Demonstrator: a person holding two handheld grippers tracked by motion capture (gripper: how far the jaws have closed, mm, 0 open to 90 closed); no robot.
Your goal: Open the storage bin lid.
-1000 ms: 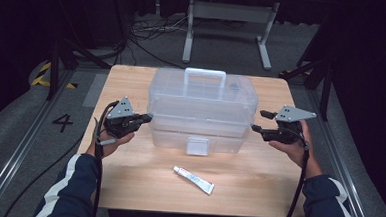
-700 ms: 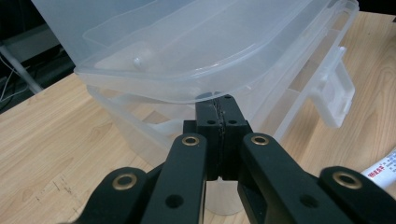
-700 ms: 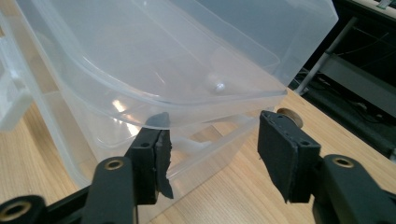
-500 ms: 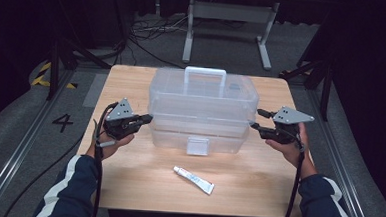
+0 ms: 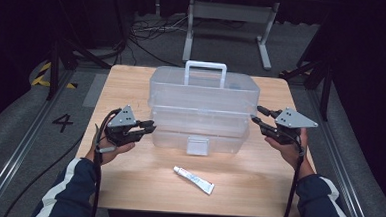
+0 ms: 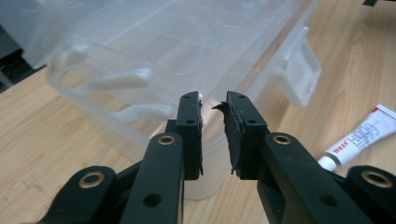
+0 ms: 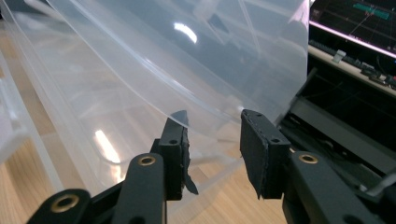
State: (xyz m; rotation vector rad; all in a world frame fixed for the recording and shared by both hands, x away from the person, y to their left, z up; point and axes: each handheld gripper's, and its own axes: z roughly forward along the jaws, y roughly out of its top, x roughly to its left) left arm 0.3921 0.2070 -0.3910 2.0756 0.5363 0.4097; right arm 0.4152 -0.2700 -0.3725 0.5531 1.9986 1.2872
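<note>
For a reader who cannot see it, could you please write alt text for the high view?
A clear plastic toolbox sits on a wooden table, with the left gripper and right gripper at its two ends. A small white tube lies in front.

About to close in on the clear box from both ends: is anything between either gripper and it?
Nothing visible. The left gripper and right gripper each sit at an end of the clear box, jaws open. The tube lies in front, aside.
</note>
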